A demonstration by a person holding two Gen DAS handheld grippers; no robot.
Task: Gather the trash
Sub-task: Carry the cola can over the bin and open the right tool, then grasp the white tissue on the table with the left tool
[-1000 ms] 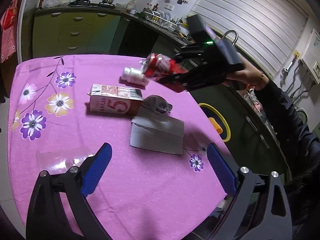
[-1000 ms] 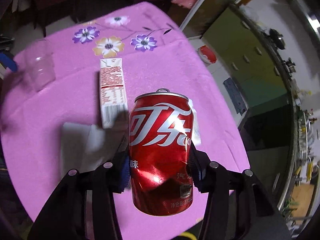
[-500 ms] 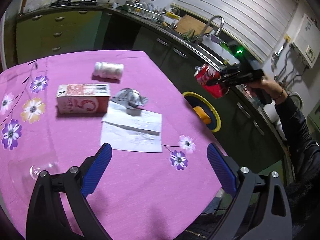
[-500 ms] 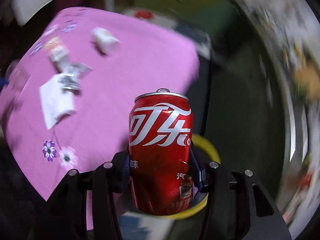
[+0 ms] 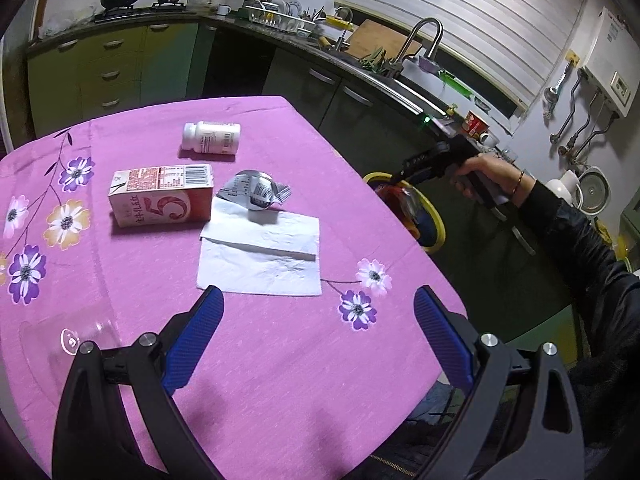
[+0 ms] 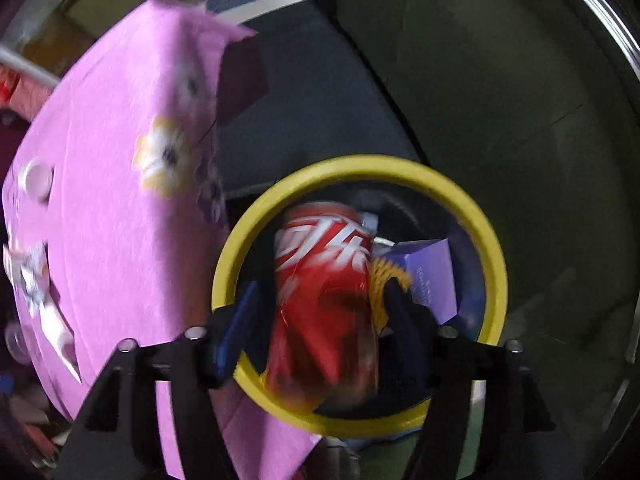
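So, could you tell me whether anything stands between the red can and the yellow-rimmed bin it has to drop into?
Nothing visible does. The right claw points down over the bin, its jaws opening, and the red can between them hangs inside the yellow rim. Below lie only a purple box and other trash already in the bin.

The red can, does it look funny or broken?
Yes. The red can over the yellow-rimmed bin looks dented and crumpled low on its side. It sits tilted between the right gripper's opening fingers, dropping toward the trash inside.
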